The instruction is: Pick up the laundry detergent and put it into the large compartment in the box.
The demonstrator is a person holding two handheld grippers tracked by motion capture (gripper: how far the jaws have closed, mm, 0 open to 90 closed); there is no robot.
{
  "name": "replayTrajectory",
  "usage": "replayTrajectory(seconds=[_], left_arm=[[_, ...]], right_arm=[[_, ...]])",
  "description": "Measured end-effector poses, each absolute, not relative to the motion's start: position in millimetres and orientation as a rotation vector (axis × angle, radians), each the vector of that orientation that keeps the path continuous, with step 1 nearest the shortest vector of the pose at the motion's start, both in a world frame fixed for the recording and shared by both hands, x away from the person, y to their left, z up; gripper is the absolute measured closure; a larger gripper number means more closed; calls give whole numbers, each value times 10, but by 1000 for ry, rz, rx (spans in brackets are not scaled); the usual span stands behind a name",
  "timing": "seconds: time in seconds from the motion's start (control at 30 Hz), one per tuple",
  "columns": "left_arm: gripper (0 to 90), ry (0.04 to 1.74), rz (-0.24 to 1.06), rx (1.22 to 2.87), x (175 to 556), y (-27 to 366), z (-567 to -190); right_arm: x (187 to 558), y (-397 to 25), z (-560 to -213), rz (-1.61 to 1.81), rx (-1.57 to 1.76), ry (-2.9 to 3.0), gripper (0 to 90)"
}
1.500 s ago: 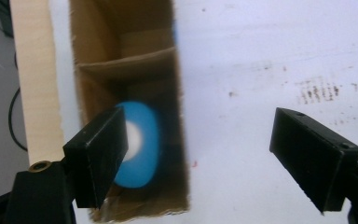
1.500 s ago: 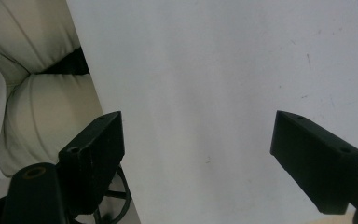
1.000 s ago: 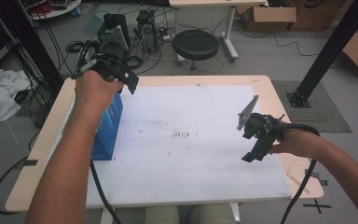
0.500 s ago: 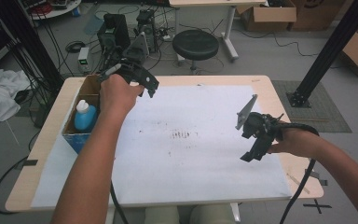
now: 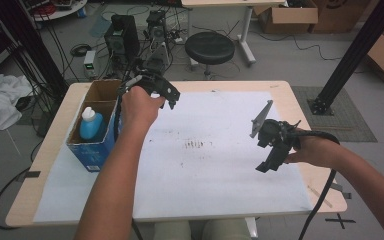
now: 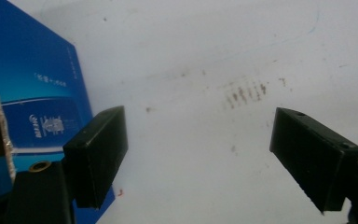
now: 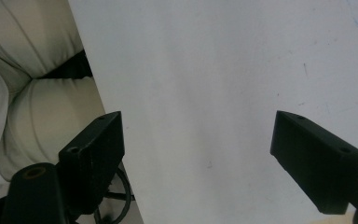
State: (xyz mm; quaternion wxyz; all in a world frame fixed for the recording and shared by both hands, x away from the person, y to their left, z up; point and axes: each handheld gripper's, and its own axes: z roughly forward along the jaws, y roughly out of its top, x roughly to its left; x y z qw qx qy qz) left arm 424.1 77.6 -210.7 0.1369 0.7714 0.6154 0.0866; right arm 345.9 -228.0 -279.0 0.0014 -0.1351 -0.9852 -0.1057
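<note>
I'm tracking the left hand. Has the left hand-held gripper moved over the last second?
Yes. The left hand-held gripper has swung rightward, off the blue box and out over the white sheet, jaws open.

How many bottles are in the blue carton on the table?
1 visible: a blue bottle with a white cap stands in the near compartment of the blue carton at the table's left. The far compartment looks empty, though its floor is partly hidden.

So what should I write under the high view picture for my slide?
Open left gripper hovers beside a blue box holding a bottle.
</note>
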Motion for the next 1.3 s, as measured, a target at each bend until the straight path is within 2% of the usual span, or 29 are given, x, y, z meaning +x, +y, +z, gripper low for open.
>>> replayTrajectory(seconds=[0.4, 1.3], left_arm=[[199, 1787, 221, 2217, 4310, 640, -2274], [200, 1782, 231, 2218, 4312, 600, -2302]], right_arm=[[3478, -2211, -2775, -334, -399, -3098, 172], [3480, -2211, -2773, -344, -399, -3101, 173]])
